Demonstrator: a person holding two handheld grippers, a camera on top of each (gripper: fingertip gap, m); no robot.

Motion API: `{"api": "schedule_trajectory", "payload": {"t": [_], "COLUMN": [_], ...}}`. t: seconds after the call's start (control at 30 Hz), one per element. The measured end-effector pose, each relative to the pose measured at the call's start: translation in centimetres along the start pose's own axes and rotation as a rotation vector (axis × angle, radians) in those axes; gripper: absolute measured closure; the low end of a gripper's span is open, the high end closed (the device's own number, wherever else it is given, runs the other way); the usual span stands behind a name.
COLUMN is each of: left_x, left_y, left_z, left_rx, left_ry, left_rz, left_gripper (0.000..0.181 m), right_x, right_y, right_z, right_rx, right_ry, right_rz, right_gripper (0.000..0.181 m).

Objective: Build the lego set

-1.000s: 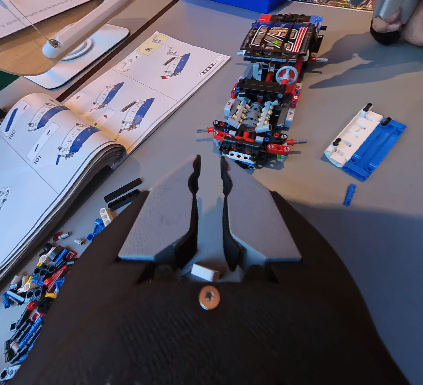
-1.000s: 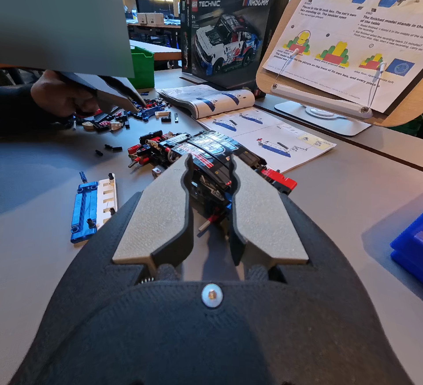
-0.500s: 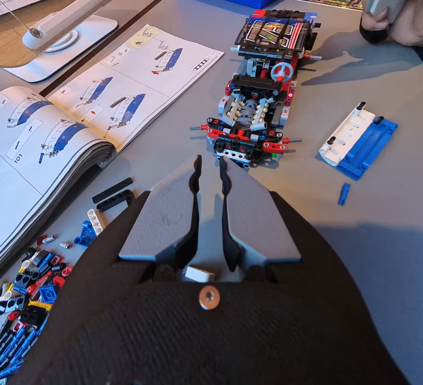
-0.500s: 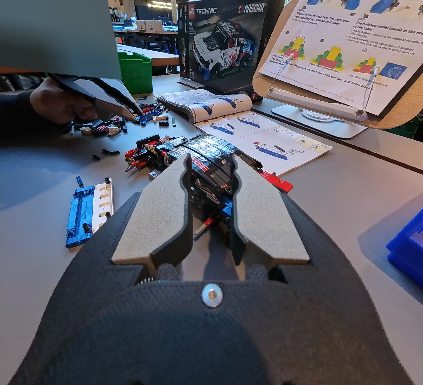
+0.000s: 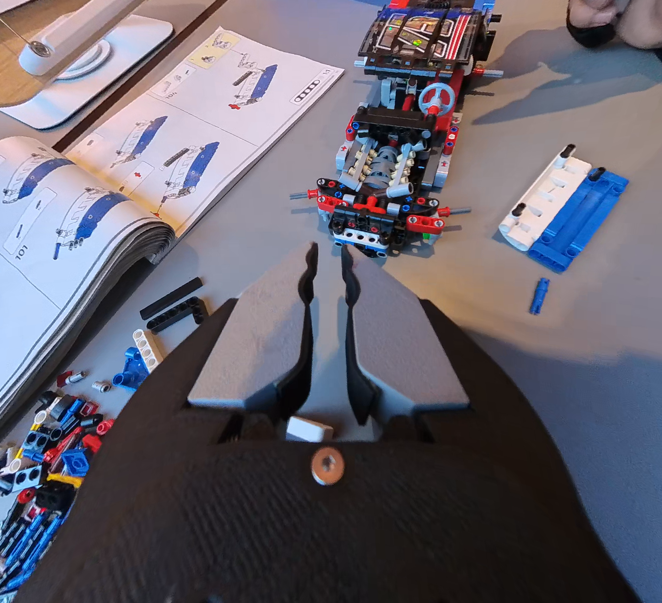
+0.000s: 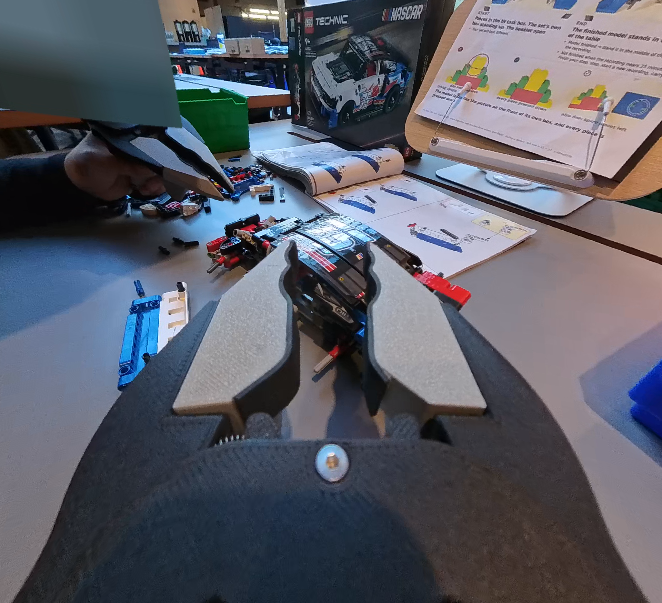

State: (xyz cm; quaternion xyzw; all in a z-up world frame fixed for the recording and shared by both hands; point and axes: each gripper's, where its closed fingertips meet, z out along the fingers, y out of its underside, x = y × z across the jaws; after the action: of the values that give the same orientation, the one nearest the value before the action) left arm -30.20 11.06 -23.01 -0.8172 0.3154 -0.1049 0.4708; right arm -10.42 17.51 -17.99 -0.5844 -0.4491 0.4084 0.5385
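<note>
Because the half-built car (image 5: 401, 141) is all pins and thin axles, I judge it light but brittle, best held by its stiff chassis beams. It lies mid-worktop (image 5: 537, 388). My left tool (image 5: 327, 252) hovers empty, tips slightly parted, before its nose. My right tool (image 6: 329, 256) gapes wider, empty, at its tail.
</note>
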Motion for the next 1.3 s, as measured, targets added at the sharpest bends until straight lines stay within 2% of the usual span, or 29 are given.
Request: {"api": "schedule_trajectory", "payload": {"t": [0.23,0.33,0.4,0.5,0.7,0.87,1.17,1.3], "left_x": [1.7,5.1,7.7,9.6,12.9,13.1,13.3,13.9], "left_y": [-0.4,-0.1,1.1,2.8,3.1,4.0,3.7,3.6], "left_z": [-1.7,-2.9,-3.3,-3.0,-1.4,-0.1,0.6,0.6], "left_rx": [-0.006,-0.05,-0.12,-0.206,-0.276,-0.327,-0.294,-0.281], "left_ry": [0.114,0.284,0.386,0.398,0.461,0.441,0.424,0.466], "left_rz": [0.006,0.021,0.035,0.069,0.141,0.164,0.154,0.084], "left_gripper": [0.172,0.171,0.172,0.171,0.17,0.168,0.178,0.18], "right_x": [-0.8,-1.5,-2.0,-2.5,-3.5,-3.8,-4.0,-3.8], "right_y": [0.7,0.9,1.0,1.1,1.3,1.0,1.3,1.4], "right_z": [0.4,0.3,0.3,0.3,0.5,0.2,0.4,0.6], "right_rx": [-0.043,-0.059,-0.065,-0.072,-0.08,-0.062,-0.075,-0.086], "right_ry": [-0.014,-0.024,-0.033,-0.044,-0.085,-0.104,-0.121,-0.11], "right_rz": [-0.026,-0.051,-0.069,-0.084,-0.094,-0.088,-0.088,-0.091], "right_gripper": [0.147,0.148,0.148,0.148,0.149,0.148,0.148,0.148]}}
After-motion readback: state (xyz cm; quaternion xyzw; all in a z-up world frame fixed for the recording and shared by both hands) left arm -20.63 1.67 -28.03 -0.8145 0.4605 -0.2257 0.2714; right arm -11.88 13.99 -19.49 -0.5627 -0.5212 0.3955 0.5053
